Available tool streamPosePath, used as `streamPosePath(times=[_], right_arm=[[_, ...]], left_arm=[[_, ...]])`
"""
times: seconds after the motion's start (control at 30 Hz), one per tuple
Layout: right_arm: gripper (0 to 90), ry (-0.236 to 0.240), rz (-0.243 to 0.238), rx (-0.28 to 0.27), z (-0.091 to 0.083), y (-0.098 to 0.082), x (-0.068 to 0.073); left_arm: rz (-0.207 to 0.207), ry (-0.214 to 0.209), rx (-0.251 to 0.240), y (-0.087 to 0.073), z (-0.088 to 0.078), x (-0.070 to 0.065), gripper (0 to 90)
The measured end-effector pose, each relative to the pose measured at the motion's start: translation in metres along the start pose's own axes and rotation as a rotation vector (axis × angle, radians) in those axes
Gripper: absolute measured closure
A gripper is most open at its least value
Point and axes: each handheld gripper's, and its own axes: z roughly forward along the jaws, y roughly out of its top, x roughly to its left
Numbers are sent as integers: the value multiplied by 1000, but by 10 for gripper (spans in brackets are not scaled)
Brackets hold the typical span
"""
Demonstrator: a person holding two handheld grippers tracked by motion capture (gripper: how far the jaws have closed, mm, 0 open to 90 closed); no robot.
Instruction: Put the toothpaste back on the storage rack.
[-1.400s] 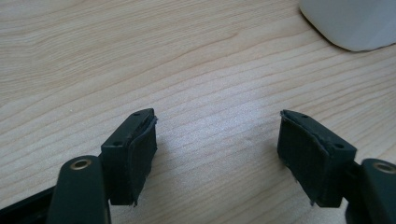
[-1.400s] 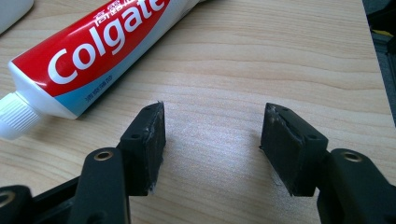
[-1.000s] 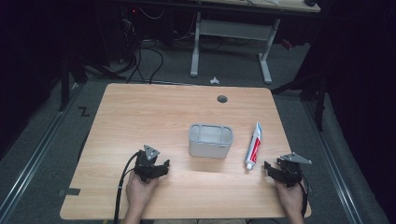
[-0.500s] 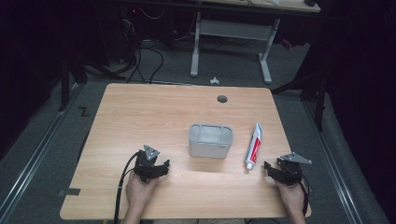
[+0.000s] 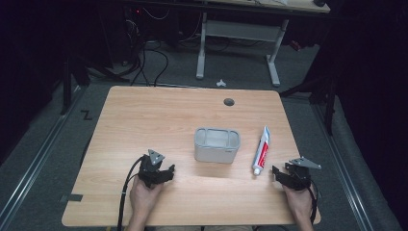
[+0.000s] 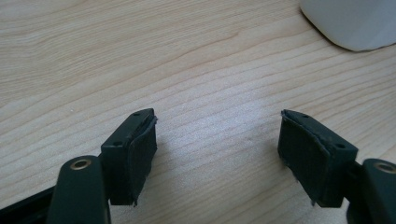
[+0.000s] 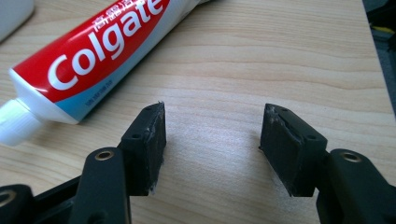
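A grey rectangular tub (image 5: pixel 217 144) stands upright at the middle of the wooden table (image 5: pixel 159 115). A red and white Colgate toothpaste tube (image 5: pixel 261 150) lies flat to its right, cap toward the person. My left gripper (image 5: pixel 163 174) rests near the front left, open, its jaws empty over bare wood (image 6: pixel 217 135); the tub's corner (image 6: pixel 355 23) shows far right. My right gripper (image 5: pixel 278 174) rests near the front right, open and empty (image 7: pixel 212 126), just right of the tube's cap end (image 7: pixel 84 65).
A round cable hole (image 5: pixel 229 102) sits near the table's far edge. Beyond the table stands a white desk frame (image 5: pixel 235 33) with cables on the dark floor. A black cable (image 5: pixel 126 192) trails from the left gripper off the front edge.
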Motion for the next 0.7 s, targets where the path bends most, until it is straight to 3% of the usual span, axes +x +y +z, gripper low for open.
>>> streamPosePath(times=[0.43,0.7], right_arm=[[411,60,39,-17,-14,-4,6],[395,86,18,-34,-23,-8,18]], left_arm=[[1,-1,0,0,0,0,285],[2,-3,-1,0,0,0,287]])
